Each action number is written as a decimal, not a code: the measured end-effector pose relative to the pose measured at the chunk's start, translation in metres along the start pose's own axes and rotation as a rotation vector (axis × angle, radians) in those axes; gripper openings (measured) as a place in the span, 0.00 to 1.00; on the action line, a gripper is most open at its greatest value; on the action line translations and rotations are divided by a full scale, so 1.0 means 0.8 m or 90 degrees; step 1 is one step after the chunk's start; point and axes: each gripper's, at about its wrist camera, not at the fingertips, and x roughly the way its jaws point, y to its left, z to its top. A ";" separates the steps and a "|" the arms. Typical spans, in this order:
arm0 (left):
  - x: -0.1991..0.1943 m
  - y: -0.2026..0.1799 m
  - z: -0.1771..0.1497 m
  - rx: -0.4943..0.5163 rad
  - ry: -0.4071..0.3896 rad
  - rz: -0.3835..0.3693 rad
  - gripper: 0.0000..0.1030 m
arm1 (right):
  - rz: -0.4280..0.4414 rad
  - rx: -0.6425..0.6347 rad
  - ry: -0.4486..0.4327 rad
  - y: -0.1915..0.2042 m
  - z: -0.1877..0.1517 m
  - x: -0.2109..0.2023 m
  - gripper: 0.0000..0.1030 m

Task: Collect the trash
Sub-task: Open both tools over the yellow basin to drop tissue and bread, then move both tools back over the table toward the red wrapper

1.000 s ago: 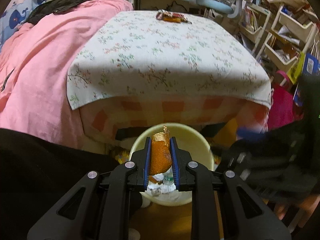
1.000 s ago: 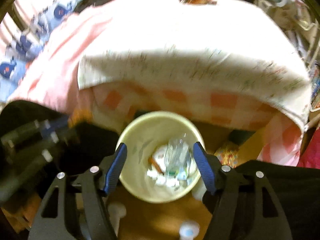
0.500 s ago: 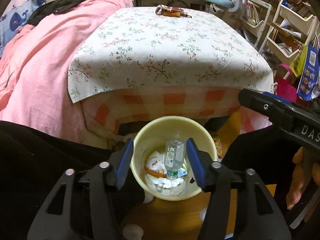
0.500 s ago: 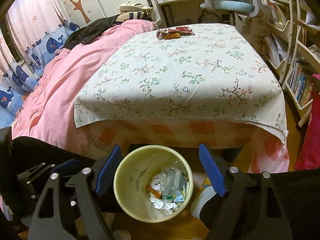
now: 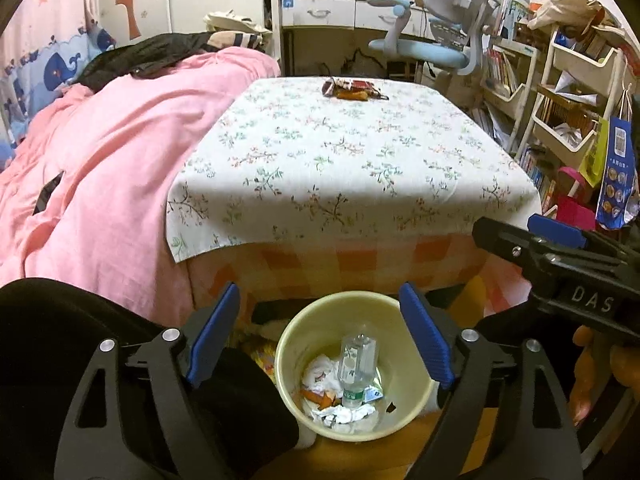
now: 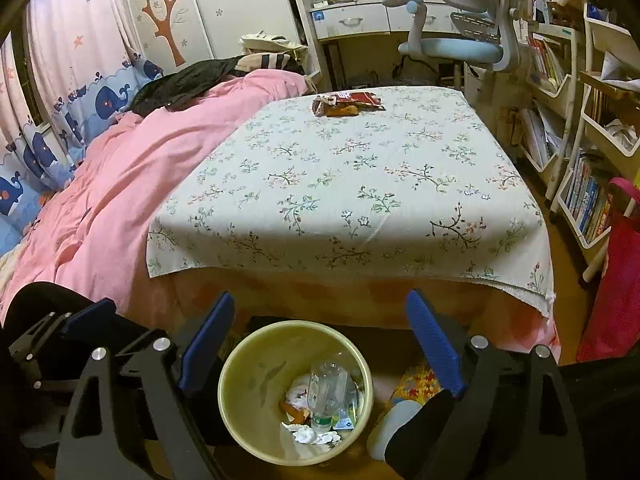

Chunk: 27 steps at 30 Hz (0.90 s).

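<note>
A pale yellow waste bin (image 5: 292, 328) (image 6: 256, 360) stands on the floor at the near edge of the table. Inside lie a clear plastic bottle (image 5: 356, 364) (image 6: 326, 392), white crumpled tissue (image 5: 320, 372) and an orange wrapper (image 5: 320, 398). My left gripper (image 5: 320, 336) is open and empty above the bin. My right gripper (image 6: 320, 340) is open and empty above the bin too. A red snack bag with orange trash (image 5: 354, 90) (image 6: 346, 104) lies at the far edge of the floral tablecloth (image 5: 340, 160).
A pink quilt (image 5: 100, 168) covers the bed on the left. Shelves with books (image 5: 560, 92) and a red bag (image 6: 616, 280) stand to the right. A blue desk chair (image 5: 436, 44) and a desk are behind the table. The right gripper body (image 5: 560, 264) shows at the right.
My left gripper opened and let the orange wrapper fall into the bin. Both grippers have risen and pulled back from the bin, so more of the table shows.
</note>
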 end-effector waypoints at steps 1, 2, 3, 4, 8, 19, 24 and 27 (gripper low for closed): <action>-0.001 0.000 0.001 -0.001 -0.002 -0.001 0.77 | 0.000 0.000 0.000 0.000 0.000 0.000 0.82; -0.001 0.001 0.001 -0.002 -0.003 -0.002 0.77 | 0.000 0.000 -0.001 0.000 0.000 0.000 0.82; -0.002 0.001 0.001 -0.003 -0.005 -0.001 0.77 | 0.001 0.000 -0.003 0.000 0.000 0.000 0.82; -0.003 0.001 0.002 -0.003 -0.007 -0.001 0.77 | 0.001 -0.001 -0.005 0.001 0.000 0.000 0.82; -0.005 0.001 0.002 -0.007 -0.014 0.001 0.78 | 0.000 -0.005 -0.007 0.002 -0.001 0.000 0.82; -0.020 -0.002 0.013 0.003 -0.066 0.010 0.80 | -0.006 -0.012 -0.044 0.005 0.004 -0.011 0.83; -0.027 0.004 0.031 -0.002 -0.096 0.016 0.82 | -0.007 -0.020 -0.060 0.007 0.013 -0.014 0.85; -0.030 0.012 0.047 -0.006 -0.114 0.020 0.83 | -0.005 -0.023 -0.066 0.007 0.019 -0.013 0.86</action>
